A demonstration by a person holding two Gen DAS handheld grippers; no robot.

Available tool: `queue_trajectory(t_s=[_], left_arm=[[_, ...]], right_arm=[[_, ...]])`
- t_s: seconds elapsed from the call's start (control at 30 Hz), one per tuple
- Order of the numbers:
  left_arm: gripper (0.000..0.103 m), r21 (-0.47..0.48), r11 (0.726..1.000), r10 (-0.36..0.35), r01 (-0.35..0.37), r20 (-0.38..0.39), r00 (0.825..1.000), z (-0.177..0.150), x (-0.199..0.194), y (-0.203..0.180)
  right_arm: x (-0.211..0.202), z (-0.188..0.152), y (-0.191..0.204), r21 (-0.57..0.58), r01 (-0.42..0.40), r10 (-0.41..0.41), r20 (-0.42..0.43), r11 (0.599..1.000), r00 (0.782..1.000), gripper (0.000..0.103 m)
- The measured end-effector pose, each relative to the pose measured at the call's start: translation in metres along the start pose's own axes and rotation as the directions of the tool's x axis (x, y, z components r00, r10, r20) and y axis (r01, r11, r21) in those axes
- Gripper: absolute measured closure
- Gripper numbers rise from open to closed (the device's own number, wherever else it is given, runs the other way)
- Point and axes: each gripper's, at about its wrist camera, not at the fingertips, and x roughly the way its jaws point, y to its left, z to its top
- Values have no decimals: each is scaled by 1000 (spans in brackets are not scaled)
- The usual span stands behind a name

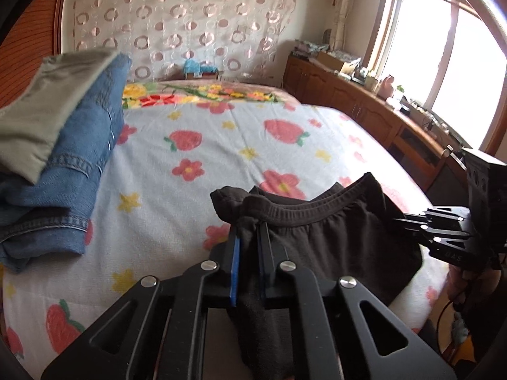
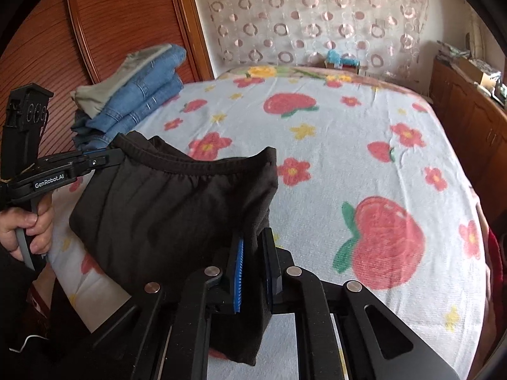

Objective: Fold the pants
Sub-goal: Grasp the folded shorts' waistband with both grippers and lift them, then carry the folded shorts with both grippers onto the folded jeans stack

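Note:
Black pants (image 1: 348, 237) with an elastic waistband hang between my two grippers above the near edge of the bed. My left gripper (image 1: 250, 231) is shut on the left corner of the waistband, with black cloth bunched between its blue pads. My right gripper (image 2: 255, 237) is shut on the right corner of the black pants (image 2: 164, 215), cloth pinched between its pads. In the right wrist view the left gripper (image 2: 111, 158) comes in from the left, held by a hand (image 2: 28, 228). The right gripper (image 1: 402, 218) shows at the right edge of the left wrist view.
The bed sheet (image 1: 221, 145) is pale with strawberries and flowers. A stack of folded jeans (image 2: 142, 101) with an olive garment (image 2: 126, 76) on top lies at the bed's left side, by a wooden wardrobe (image 2: 111, 31). Wooden cabinets (image 1: 364, 101) run along the right under a window.

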Motion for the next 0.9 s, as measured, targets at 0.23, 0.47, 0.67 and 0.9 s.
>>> queue_trajectory(t_s=[0.23,0.47,0.67,0.9], left_arm=[[93,25,1000,-3,1,104,995,17,-39,-15],[93,99,995,7,-25,178,984,38,-71,-31],[93,121,991,25,-54,232,972,50,-94,-32],[93,112,990,56,-88,264,963,58,-105,-19]], right_arm=[[-32,12,8,-27,7,-4,93,1000,996,93],[-60,25,15,-68,13,-2,166,998,986,93],[-71,37,23,-104,25,-2,213,994,977,93],[-63,50,31,-156,28,10,239,987,971,93]])
